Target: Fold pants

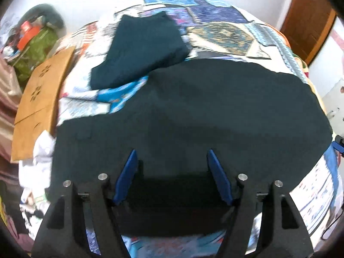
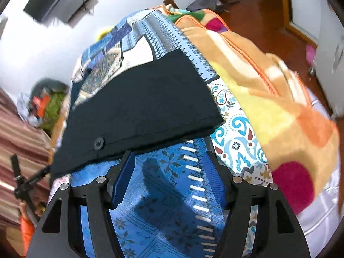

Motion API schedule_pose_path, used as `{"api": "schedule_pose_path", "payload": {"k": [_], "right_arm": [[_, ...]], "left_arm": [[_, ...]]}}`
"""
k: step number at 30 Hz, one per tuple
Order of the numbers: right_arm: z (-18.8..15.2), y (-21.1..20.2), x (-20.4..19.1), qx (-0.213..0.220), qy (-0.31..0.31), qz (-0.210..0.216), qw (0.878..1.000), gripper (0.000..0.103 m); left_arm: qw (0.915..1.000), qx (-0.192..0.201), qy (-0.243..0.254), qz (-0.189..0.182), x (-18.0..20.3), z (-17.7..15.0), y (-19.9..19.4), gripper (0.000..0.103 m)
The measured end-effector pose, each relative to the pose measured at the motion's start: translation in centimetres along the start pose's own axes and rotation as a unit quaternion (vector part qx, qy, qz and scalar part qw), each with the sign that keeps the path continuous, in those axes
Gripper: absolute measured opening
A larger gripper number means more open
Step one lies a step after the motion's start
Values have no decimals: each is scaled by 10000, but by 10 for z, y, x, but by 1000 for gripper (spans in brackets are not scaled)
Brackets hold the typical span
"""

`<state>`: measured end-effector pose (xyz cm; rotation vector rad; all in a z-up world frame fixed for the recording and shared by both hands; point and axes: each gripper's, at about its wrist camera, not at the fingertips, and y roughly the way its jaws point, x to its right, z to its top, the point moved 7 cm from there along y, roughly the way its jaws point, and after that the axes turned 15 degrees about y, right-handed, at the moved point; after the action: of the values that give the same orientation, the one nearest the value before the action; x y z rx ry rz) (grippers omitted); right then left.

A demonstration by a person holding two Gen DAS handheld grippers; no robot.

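Note:
Dark navy pants [image 1: 193, 111] lie spread flat on a patterned bedspread [image 1: 215, 28]. My left gripper [image 1: 172, 152] is open and empty, hovering just over the near edge of the pants. In the right wrist view the pants [image 2: 137, 107] show as a flat dark slab with a round button [image 2: 98, 143] near its near edge. My right gripper [image 2: 168, 153] is open and empty, its tips just short of that edge, over blue patterned bedding [image 2: 163, 193].
A folded dark teal garment [image 1: 142, 47] lies beyond the pants. A brown cardboard sheet [image 1: 40, 99] lies at the bed's left. An orange and yellow blanket [image 2: 268, 90] is bunched at right. Cluttered bags [image 1: 34, 43] stand by the wall.

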<state>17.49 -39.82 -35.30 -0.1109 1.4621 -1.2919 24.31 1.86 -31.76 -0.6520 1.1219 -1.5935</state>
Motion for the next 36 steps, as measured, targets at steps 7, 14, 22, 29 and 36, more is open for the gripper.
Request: {"api": "schedule_pose_path", "payload": {"k": [7, 14, 22, 29, 36], "right_arm": [[10, 8, 8, 20, 639, 524, 9966, 62], [10, 12, 1, 258, 551, 488, 9970, 65], [2, 4, 3, 73, 815, 597, 9949, 65], [4, 9, 2, 113, 923, 712, 9931, 65], [25, 23, -9, 454, 872, 651, 9930, 57]], "left_arm": [[9981, -160, 548, 246, 33, 55, 21, 70], [9955, -184, 924, -17, 72, 98, 43, 70], [9888, -240, 1396, -478, 138, 131, 59, 70], [9738, -118, 2219, -483, 204, 143, 64, 76], [9732, -194, 2146, -809, 223, 151, 66, 76]]}}
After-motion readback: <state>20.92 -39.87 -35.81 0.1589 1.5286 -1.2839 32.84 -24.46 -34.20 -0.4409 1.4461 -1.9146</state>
